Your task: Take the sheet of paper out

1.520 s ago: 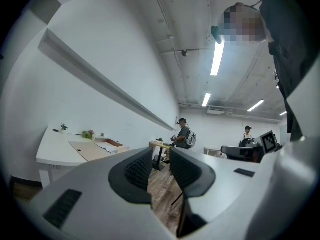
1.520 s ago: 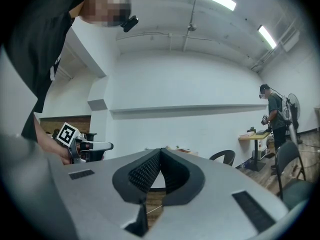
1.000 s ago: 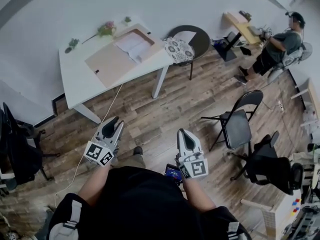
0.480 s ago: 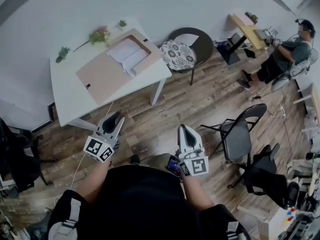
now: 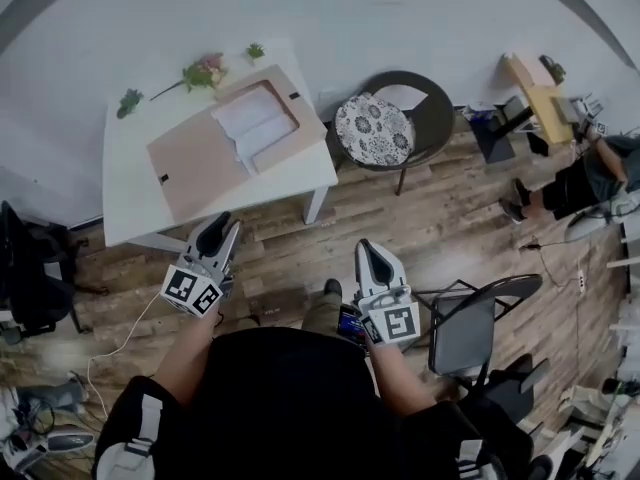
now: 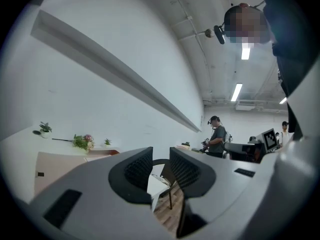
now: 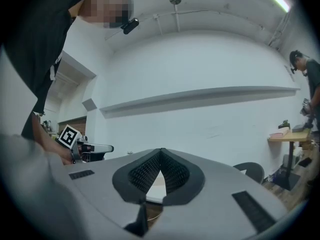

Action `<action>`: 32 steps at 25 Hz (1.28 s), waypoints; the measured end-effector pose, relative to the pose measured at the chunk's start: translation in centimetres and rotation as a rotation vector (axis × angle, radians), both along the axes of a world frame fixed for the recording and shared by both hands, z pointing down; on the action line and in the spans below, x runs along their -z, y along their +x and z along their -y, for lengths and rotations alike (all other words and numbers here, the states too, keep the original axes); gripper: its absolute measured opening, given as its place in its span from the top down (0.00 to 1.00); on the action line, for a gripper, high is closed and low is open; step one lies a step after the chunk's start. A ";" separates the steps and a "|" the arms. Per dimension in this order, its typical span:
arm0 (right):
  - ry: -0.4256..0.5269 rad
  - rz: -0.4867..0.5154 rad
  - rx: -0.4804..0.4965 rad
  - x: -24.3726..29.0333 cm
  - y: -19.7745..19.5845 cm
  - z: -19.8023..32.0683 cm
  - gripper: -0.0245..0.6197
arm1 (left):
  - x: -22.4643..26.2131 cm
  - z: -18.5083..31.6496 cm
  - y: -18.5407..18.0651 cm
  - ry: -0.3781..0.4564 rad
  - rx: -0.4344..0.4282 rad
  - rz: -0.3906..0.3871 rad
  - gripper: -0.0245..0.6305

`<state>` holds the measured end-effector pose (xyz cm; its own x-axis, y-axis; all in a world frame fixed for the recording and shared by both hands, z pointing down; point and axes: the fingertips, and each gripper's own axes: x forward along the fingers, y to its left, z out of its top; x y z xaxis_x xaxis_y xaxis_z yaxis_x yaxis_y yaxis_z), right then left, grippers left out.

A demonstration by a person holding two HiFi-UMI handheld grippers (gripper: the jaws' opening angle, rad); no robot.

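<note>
Left gripper (image 5: 226, 224): held level in front of the person, just short of the table's near edge. Its jaws stand apart with a clear gap and nothing is between them.
Right gripper (image 5: 366, 247): held level over the wood floor (image 5: 290, 258), right of the table and well apart from it. Its jaw tips meet and it is empty.
Paper (image 5: 250, 123): white sheets lying in the box's open tray, on the table's far right part. Neither gripper touches them.
Box (image 5: 195, 158): flat brown cardboard, opened out, set slantwise across the table. The lid lies toward the person and the tray with the paper lies farther off.
Table (image 5: 135, 208): white, standing against the wall at upper left of the head view.
Flowers (image 5: 205, 68): lying on the table behind the box, near the wall.
Plants (image 5: 130, 99): two small green ones on the table's back edge, one on either side of the flowers.
Chair (image 5: 372, 128): round and dark with a patterned cushion, just right of the table.
Folding chair (image 5: 462, 333): black, to the right of the right gripper.
Person (image 5: 590, 180): seated at the far right, by a small desk.
Cable (image 5: 120, 340): white, trailing over the floor at lower left.
</note>
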<state>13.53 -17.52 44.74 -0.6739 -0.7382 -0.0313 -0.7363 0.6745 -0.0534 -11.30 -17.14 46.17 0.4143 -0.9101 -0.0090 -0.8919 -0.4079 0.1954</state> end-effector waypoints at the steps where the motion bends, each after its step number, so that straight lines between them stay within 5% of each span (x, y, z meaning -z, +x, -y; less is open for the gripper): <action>1: -0.006 -0.001 0.026 0.2 1.0 1.2 0.95 | 0.2 0.8 0.7 -0.006 0.024 -0.010 0.82; 6: -0.053 -0.008 0.181 0.1 4.4 6.6 0.94 | 2.5 4.0 2.0 0.004 0.210 -0.109 0.82; 13: -0.080 0.012 0.327 -0.9 5.7 11.8 0.94 | 2.9 6.0 2.4 -0.008 0.359 -0.166 0.82; 23: -0.070 0.007 0.421 -1.9 2.6 18.6 0.94 | 0.5 9.4 -1.3 -0.043 0.418 -0.240 0.82; 32: -0.100 -0.060 0.427 -2.7 -3.9 27.4 0.94 | -6.1 15.8 -8.0 -0.252 0.369 -0.182 0.80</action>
